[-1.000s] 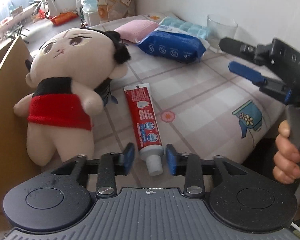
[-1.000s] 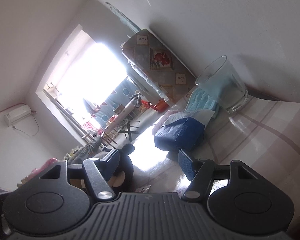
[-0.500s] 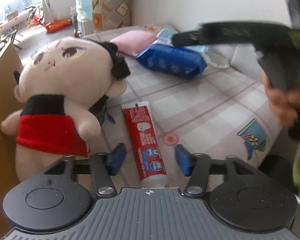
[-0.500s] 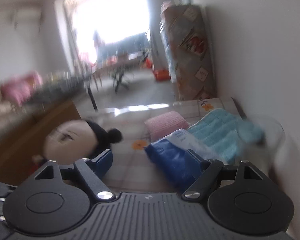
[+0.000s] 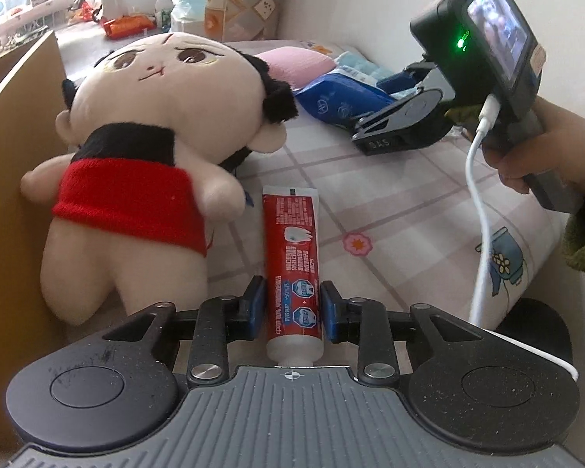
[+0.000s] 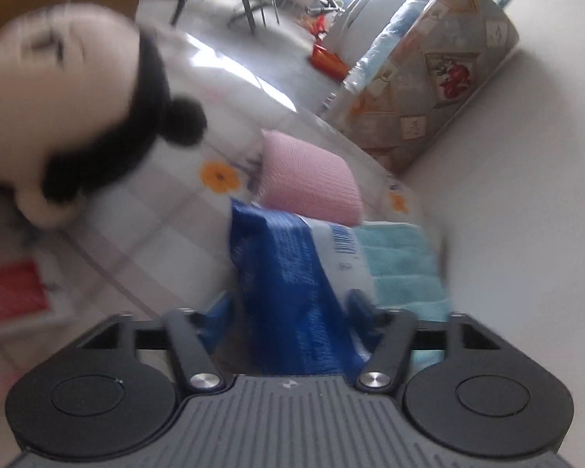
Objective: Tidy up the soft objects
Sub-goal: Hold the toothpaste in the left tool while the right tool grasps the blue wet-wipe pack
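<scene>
A red toothpaste tube (image 5: 292, 257) lies on the checked tablecloth, its cap end between the fingers of my left gripper (image 5: 291, 304), which touch its sides. A plush doll (image 5: 156, 148) with black hair and a red wrap leans on a cardboard wall just left of it. My right gripper (image 6: 288, 312) is open with its fingers on either side of a blue wet-wipe pack (image 6: 292, 273); it also shows in the left wrist view (image 5: 401, 117). A pink folded cloth (image 6: 312, 183) and a light blue towel (image 6: 401, 265) lie beside the pack.
A brown cardboard box wall (image 5: 15, 117) stands at the left. The table (image 5: 390, 202) ends at the right, near the hand holding the right gripper. The white wall runs along the far side. A patterned cabinet (image 6: 429, 78) stands beyond the table.
My left gripper moved forward over the toothpaste and its fingers narrowed onto the tube. My right gripper swung down from pointing at the room to straddle the blue pack.
</scene>
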### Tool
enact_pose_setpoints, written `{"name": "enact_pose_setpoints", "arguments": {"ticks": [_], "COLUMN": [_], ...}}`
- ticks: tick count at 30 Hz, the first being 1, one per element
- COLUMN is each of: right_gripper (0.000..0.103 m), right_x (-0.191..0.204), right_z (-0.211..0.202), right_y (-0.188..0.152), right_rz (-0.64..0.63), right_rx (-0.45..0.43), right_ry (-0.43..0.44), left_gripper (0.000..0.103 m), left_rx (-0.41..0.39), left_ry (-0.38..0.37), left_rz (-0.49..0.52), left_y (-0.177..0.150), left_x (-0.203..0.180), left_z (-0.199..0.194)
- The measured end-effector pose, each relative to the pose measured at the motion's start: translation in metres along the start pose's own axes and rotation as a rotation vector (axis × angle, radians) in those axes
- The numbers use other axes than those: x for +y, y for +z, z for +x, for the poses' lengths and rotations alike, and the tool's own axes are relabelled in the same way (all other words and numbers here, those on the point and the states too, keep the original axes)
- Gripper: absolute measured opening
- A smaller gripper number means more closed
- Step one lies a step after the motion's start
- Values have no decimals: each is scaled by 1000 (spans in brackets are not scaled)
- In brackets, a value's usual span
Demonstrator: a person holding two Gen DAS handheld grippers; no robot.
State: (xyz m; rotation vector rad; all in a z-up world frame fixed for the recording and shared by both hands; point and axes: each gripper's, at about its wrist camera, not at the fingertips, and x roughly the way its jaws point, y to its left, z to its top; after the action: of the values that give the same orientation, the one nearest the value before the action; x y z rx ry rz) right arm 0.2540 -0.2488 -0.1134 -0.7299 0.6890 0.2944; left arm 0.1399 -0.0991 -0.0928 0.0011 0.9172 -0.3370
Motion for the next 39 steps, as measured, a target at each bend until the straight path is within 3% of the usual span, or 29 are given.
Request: {"name": "enact_pose_setpoints", "arguments": {"ticks": [2, 3, 9, 12, 14, 16, 17, 18, 20, 22, 26, 29, 31, 35, 39], "right_gripper": [50, 39, 36, 35, 32, 23, 23, 23, 23, 23, 25, 35, 63, 67, 67], "right_x": [1, 2, -16, -47, -75, -96, -104, -110, -114, -116, -108, -74, -40, 31, 79], "right_z": [-3, -9, -48, -74, -85, -85, -83, -83, -88, -91, -110, -132, -150, -178, -177], "right_y": [0, 0, -12, -26, -44, -67, -78, -85, -89, -92, -81, -55, -44, -40, -41], "right_rz": [10, 21, 216, 462, 706, 953, 1041, 1075, 1031, 1009, 943, 712, 516, 89, -173], "right_rx": [1, -1, 7, 3, -1, -1, 9, 21, 36, 55, 11, -48, -73, -128, -144], "right_ry": [-4, 0, 139, 299, 492, 682, 711, 680, 524, 435, 408, 439, 461, 417, 354], "left_gripper": [29, 29, 29, 29, 29, 29, 29, 29, 29, 29, 29, 29, 29, 29, 29], "left_rx": [-1, -3, -31, -40, -43, -44, -45, -47, -50, -55, -52, -55, -55, -50, -48], "left_ry": [-11, -18, -48, -51, -54, -55, -54, -54, -53, -45, -55, -60, -65, -78, -95], "left_rz": [-18, -27, -57, -58, -64, -68, -70, -70, -70, -72, -90, -90, -95, -97, -106], "left_y": [-2, -3, -9, -12, -13, -12, -12, -14, -15, -16, -15, -16, -16, -15, -15], "left_x": [4, 6, 20, 23, 24, 25, 25, 25, 25, 26, 29, 31, 33, 35, 39], "left_z": [-3, -4, -6, -5, -6, -5, -5, -6, -7, -8, -8, -9, -9, -10, -10]}}
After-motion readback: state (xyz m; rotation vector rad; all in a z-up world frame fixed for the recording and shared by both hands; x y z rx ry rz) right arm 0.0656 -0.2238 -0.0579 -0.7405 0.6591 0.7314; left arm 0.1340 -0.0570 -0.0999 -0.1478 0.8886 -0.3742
